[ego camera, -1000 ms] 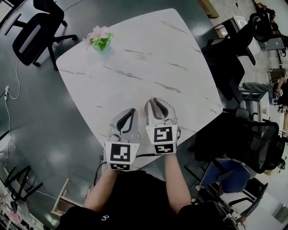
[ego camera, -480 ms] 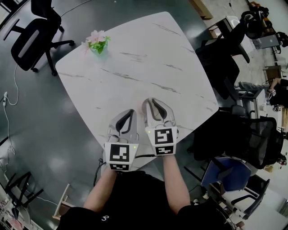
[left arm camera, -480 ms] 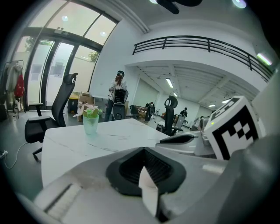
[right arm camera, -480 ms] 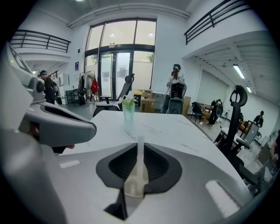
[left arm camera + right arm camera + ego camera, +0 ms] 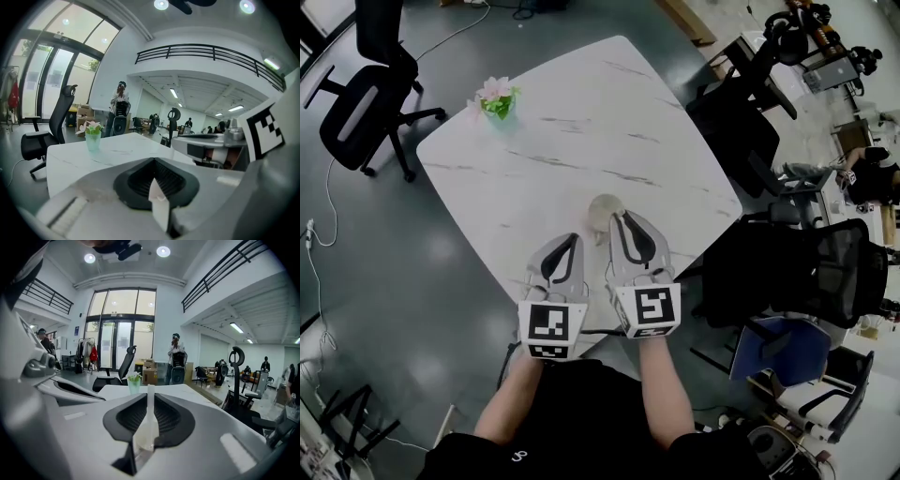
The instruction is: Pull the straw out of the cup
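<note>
A whitish cup (image 5: 600,212) stands on the white marble table (image 5: 581,131), just ahead and left of my right gripper (image 5: 621,217). In the right gripper view a translucent white straw (image 5: 150,413) lies along the seam of that gripper (image 5: 150,392), whose pads press on it. These jaws have closed a little within the last second. Whether the straw's end still reaches the cup is hidden. My left gripper (image 5: 569,240) hovers beside it at the table's near edge, pads together (image 5: 153,161). A small white pointed scrap (image 5: 157,201) sticks up at their seam.
A green vase of pink flowers (image 5: 497,97) stands at the table's far left corner. Black office chairs (image 5: 370,94) stand on the floor to the left and to the right (image 5: 750,112). People stand far off in the hall.
Both grippers have risen, the right one more, and its nose has tipped up. The cup, hidden under the grippers before, now shows ahead of the right gripper's tips.
</note>
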